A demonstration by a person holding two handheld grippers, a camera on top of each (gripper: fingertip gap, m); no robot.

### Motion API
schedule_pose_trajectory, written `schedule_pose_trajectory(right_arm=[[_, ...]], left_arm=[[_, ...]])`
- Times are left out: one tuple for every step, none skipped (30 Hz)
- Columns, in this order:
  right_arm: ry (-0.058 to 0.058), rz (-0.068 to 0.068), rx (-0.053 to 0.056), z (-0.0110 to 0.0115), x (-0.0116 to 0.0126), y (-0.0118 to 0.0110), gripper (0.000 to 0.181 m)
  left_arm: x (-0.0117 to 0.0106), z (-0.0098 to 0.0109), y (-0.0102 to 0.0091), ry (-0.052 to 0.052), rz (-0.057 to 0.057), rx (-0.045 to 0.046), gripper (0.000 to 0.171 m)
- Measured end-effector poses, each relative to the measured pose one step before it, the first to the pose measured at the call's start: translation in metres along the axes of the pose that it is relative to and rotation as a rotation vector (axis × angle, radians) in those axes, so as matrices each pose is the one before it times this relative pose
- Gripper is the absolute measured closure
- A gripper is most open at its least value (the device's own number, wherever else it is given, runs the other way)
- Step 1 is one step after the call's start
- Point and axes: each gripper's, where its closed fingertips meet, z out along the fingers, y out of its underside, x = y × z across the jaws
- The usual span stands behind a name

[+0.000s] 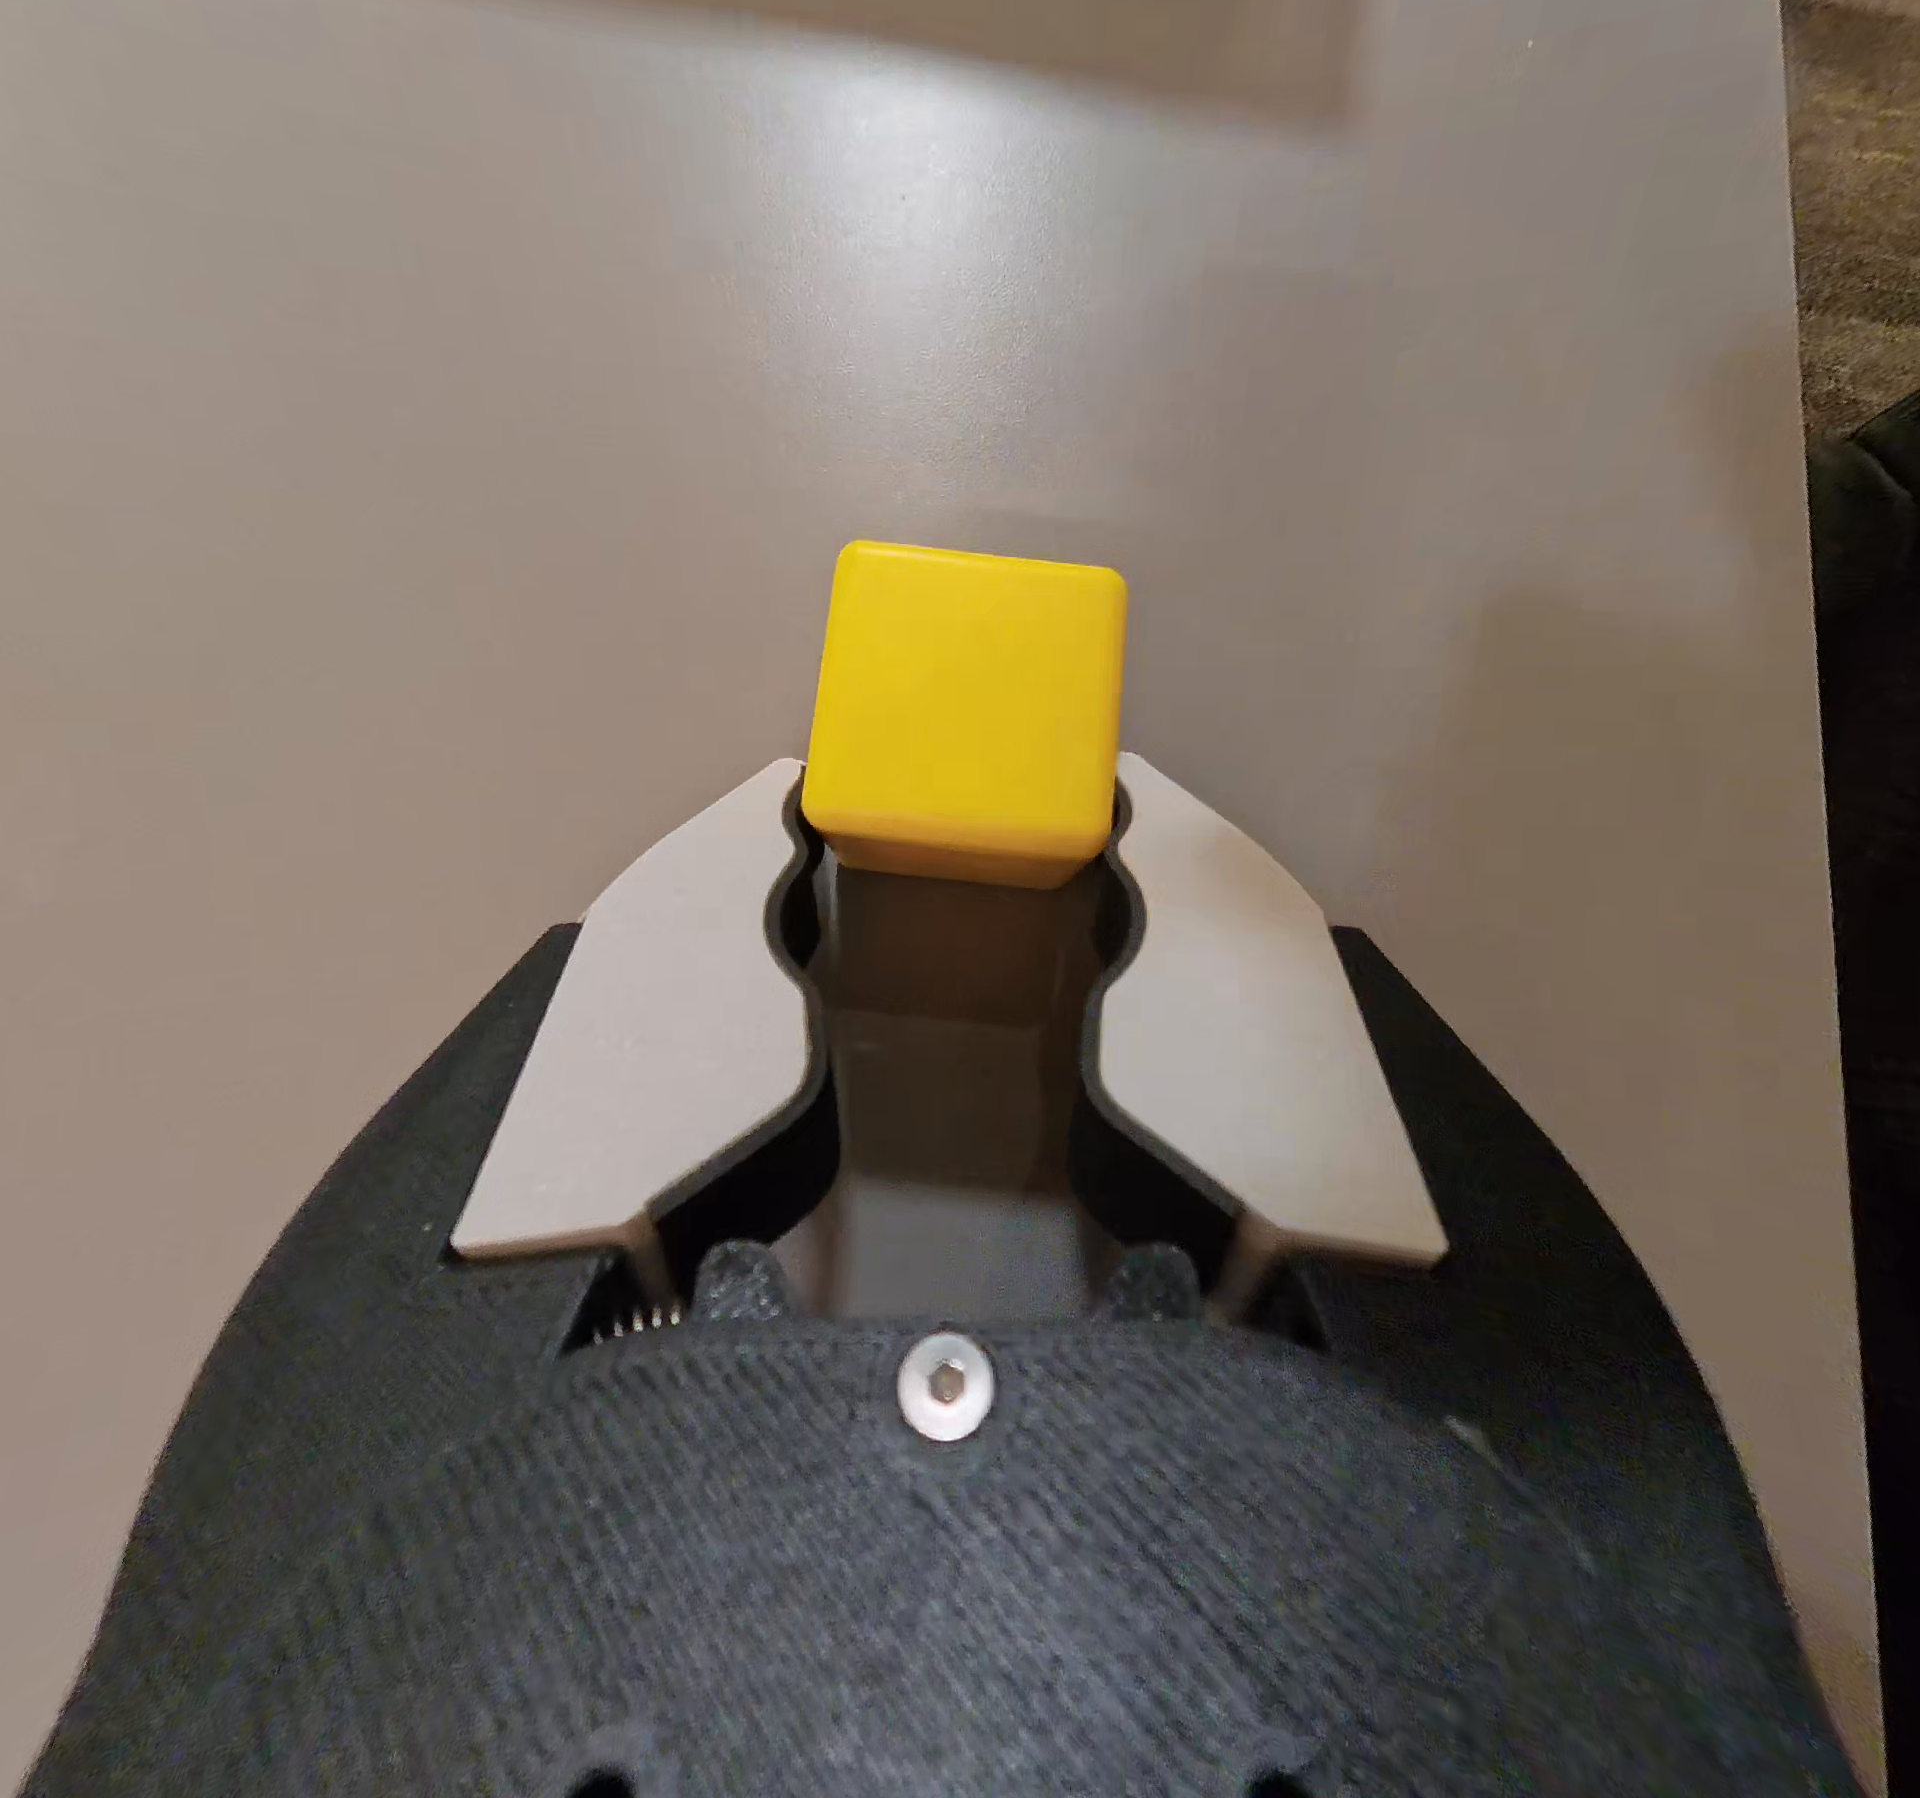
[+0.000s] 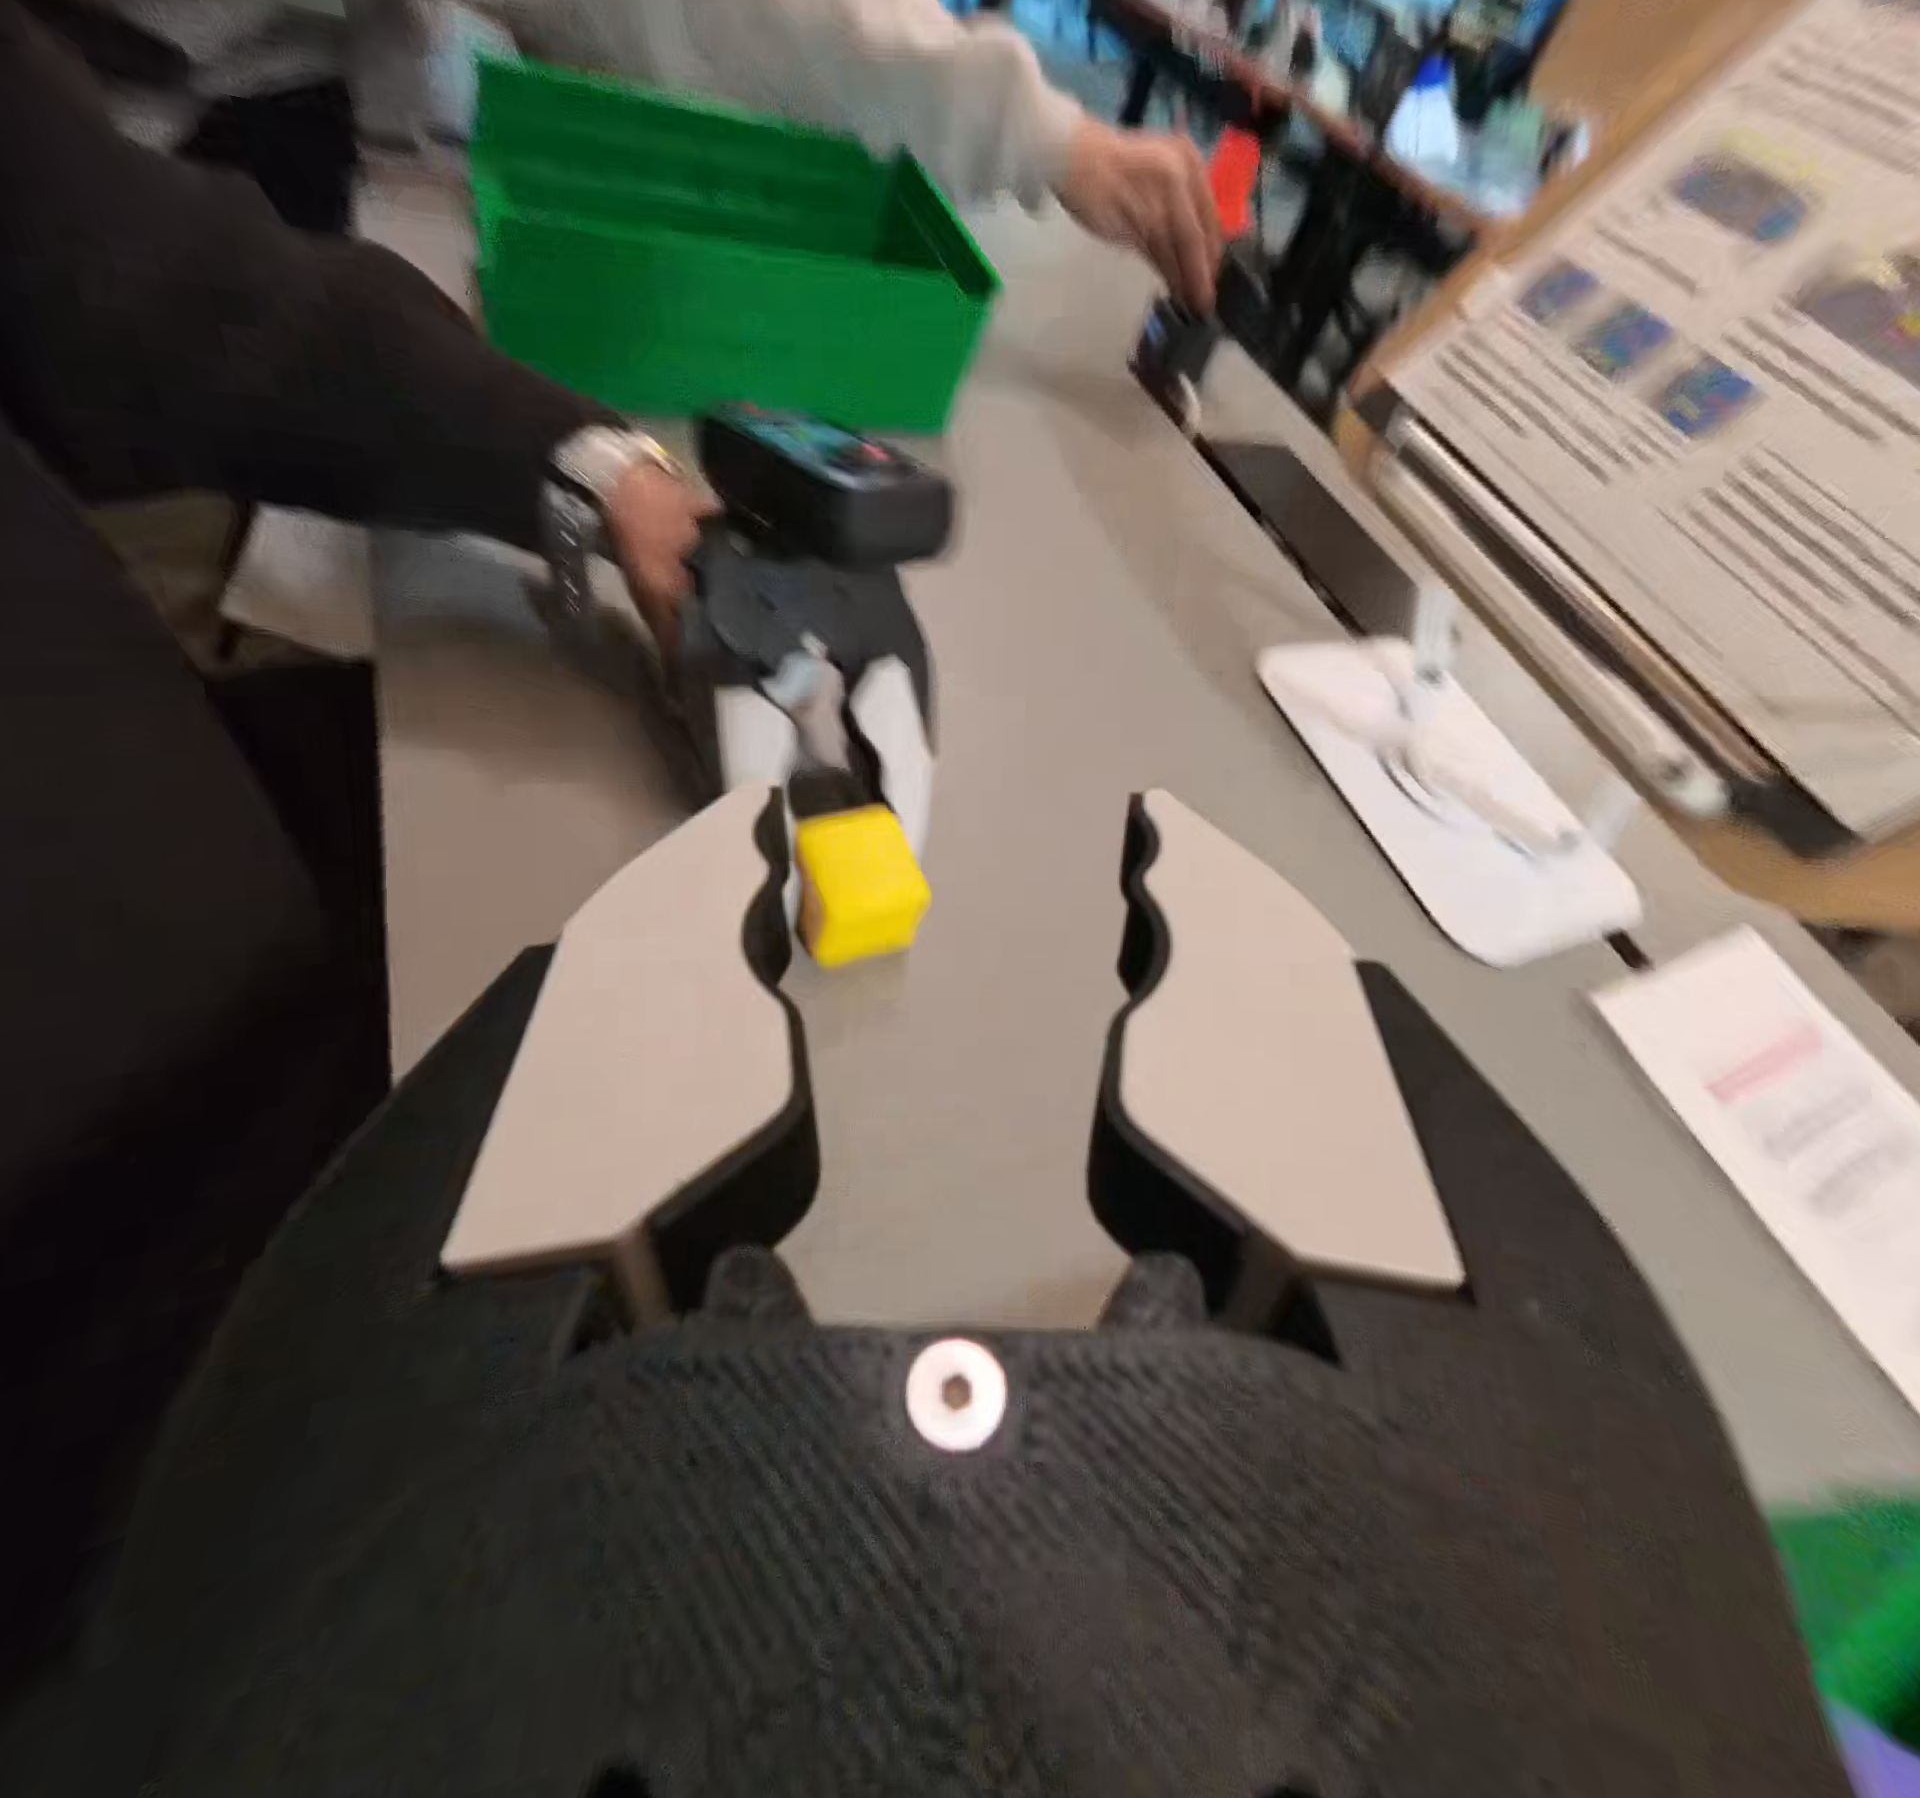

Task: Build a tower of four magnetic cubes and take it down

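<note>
The left hand-held gripper (image 1: 961,792) is closed on a yellow cube (image 1: 966,709), its two pale fingertips pressing the cube's lower left and right sides. In the left wrist view the cube juts forward past the fingertips, over the plain grey surface (image 1: 416,501), and casts a shadow back between the fingers. Whether the cube rests on the surface or is lifted just off it cannot be told from this view. Along the right edge of the view the surface ends and a dark patterned floor (image 1: 1860,190) shows.

The right hand-held gripper (image 2: 956,813) stands wide open with nothing between its fingers, only bare surface. In the right wrist view, which is blurred, the same cube (image 2: 862,886) sits low on the surface just past the right gripper's left fingertip, gripped by the left hand-held gripper (image 2: 831,803), which a hand (image 2: 655,522) in a dark sleeve holds. Behind them stands a green bin (image 2: 717,294). Farther back another person's hand (image 2: 1143,190) reaches down to a small dark object. A white flat stand base (image 2: 1455,813) and a sheet of paper (image 2: 1787,1125) lie to the right, beside a leaning poster board (image 2: 1662,346)
</note>
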Motion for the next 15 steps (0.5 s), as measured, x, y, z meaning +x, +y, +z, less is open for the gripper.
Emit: schedule_pose_trajectory(right_arm=[[-0.0068, -0.0108, 0.0426, 0.01927, -0.01829, 0.00016, 0.122], [0.0009, -0.0154, 0.0080, 0.01936, -0.01351, 0.00859, 0.125], [0.0080, -0.0162, -0.0174, 0.01758, -0.00824, 0.01346, 0.125], [0.0026, 0.0050, -0.0314, 0.01526, -0.00556, 0.01468, 0.125], [-0.0263, 0.0161, -0.0412, 0.01216, -0.00728, 0.01395, 0.121], [-0.0074, 0.0167, -0.0345, 0.00940, -0.00263, 0.01120, 0.117], [0.0180, 0.0097, -0.0131, 0.00652, 0.00209, 0.00772, 0.116], [0.0182, 0.0091, 0.0051, 0.00370, 0.00305, 0.00452, 0.117], [0.0058, 0.0236, 0.0130, 0.00145, 0.00271, 0.00185, 0.118], [-0.0099, 0.0382, 0.0194, 0.00023, 0.00204, -0.00037, 0.118], [-0.0158, 0.0446, 0.0253, -0.00008, 0.00186, -0.00141, 0.119], [-0.0222, 0.0441, 0.0216, 0.00020, 0.00145, -0.00089, 0.118], [-0.0246, 0.0347, 0.0048, 0.00101, 0.00118, 0.00136, 0.115], [-0.0190, 0.0162, -0.0155, 0.00183, 0.00209, 0.00399, 0.113], [-0.0221, 0.0048, -0.0279, 0.00263, 0.00145, 0.00599, 0.110]], left_arm=[[-0.00006, -0.00008, -0.00008, -0.0027, 0.0028, 0.00064, 0.120], [-0.00046, -0.00016, -0.00023, -0.0070, 0.0026, 0.00207, 0.117], [-0.00062, -0.00101, -0.00089, -0.0091, 0.0033, 0.00879, 0.111], [0.00071, -0.00262, -0.00270, 0.0014, 0.0051, 0.02535, 0.107], [0.00030, -0.00418, -0.00516, 0.0027, -0.0042, 0.04478, 0.106], [0.00087, -0.00477, -0.00625, 0.0107, -0.0141, 0.05217, 0.106], [0.00091, -0.00474, -0.00423, 0.0165, -0.0155, 0.03608, 0.106], [-0.00021, -0.00423, -0.00165, 0.0098, -0.0111, 0.01432, 0.106], [-0.00174, -0.00384, -0.00034, -0.0032, -0.0058, 0.00610, 0.104], [-0.00262, -0.00362, -0.00033, -0.0121, -0.0045, 0.00853, 0.104], [-0.00177, -0.00316, -0.00031, -0.0098, -0.0078, 0.01333, 0.105], [-0.00096, -0.00253, 0.00080, -0.0076, -0.0115, 0.00879, 0.105], [-0.00076, -0.00197, 0.00211, -0.0095, -0.0084, 0.00184, 0.105], [-0.00199, -0.00170, 0.00285, -0.0232, -0.0038, -0.00132, 0.105], [-0.00218, -0.00172, 0.00364, -0.0282, -0.0006, -0.00600, 0.105]])
